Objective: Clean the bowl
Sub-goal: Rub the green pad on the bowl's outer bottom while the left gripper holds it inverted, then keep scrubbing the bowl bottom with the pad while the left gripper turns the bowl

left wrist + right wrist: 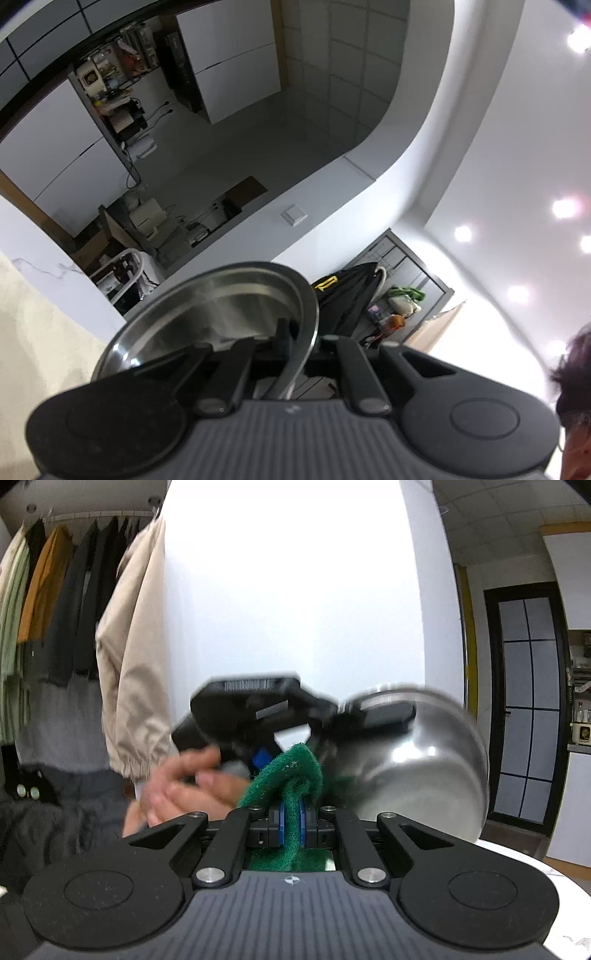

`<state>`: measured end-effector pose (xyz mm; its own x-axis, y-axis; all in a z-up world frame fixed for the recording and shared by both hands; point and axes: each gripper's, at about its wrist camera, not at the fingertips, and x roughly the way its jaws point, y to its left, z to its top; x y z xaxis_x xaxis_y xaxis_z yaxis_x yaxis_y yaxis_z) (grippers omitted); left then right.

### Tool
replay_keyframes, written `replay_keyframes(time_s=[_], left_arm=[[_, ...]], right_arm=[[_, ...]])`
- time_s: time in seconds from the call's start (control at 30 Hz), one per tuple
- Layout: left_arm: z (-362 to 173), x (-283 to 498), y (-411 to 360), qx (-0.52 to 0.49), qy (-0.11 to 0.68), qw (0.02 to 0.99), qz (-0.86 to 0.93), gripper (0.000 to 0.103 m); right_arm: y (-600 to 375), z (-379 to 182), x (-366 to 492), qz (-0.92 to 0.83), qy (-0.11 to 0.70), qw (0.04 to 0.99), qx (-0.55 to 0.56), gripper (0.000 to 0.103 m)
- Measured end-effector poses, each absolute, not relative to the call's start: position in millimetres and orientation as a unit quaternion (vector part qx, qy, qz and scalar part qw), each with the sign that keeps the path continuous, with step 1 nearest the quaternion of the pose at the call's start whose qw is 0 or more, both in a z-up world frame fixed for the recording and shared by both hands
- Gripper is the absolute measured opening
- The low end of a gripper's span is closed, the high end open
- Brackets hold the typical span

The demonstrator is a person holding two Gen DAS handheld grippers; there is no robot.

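Two hand-held grippers in use. Left hand-held gripper (295,343): clenched on the rim of the steel bowl (221,306), held aloft and tilted. Right hand-held gripper (291,823): clamped on a green scouring pad (291,771), just beside the bowl's outer wall. Progress: scrubbing apparently midway; cleanliness cannot be judged.

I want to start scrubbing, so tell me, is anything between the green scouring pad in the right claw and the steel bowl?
Nothing visible. The right claw pinches the green scouring pad, whose free end lies right beside the steel bowl. The left claw grips the bowl's rim, off to one side.
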<state>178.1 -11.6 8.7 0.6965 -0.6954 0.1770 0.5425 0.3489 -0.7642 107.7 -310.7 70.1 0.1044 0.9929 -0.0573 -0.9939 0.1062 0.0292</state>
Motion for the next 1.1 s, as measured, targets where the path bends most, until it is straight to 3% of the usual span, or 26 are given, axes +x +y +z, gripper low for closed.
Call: replay_keyframes(time_s=[0.57,1.1], left_arm=[[5,182,0,-0.438,0.101,0.821,-0.35,0.006],[6,173,8,-0.449,0.089,0.814,-0.357,0.007]], right_arm=[[-345,87,135,0.608,0.0,0.791,0.062,0.008],[-290,62,109,0.656,0.041,0.752,-0.057,0.008]])
